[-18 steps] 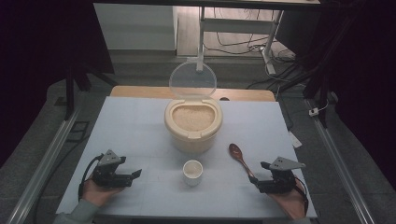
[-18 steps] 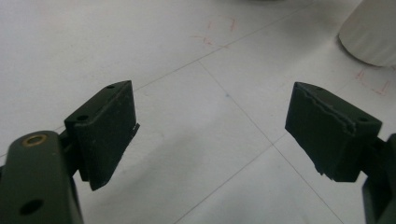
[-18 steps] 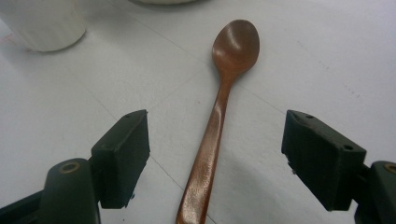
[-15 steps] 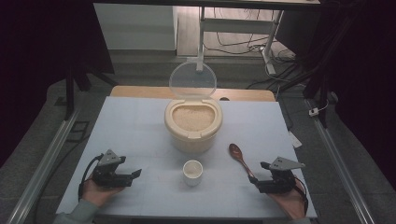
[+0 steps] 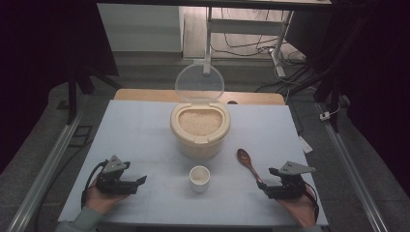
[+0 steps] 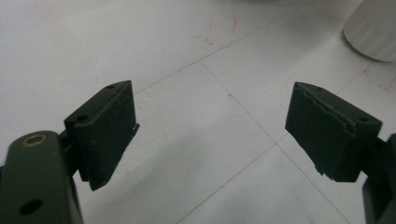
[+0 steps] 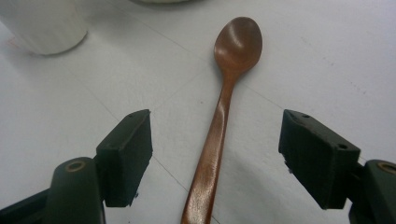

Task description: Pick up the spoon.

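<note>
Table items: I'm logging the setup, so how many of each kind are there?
Rice container with open lid: 1
White cup: 1
Wooden spoon: 1
Grippers: 2 (left gripper, right gripper)
Total: 5

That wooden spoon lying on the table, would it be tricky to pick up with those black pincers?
Probably a little. The wooden spoon lies flat on the table, so the right gripper, jaws open to either side of its handle, must pinch a thin handle low down. It looks stiff and light, unlikely to bend. Its glossy finish may slip, and the rounded bowl could tip it sideways.
</note>
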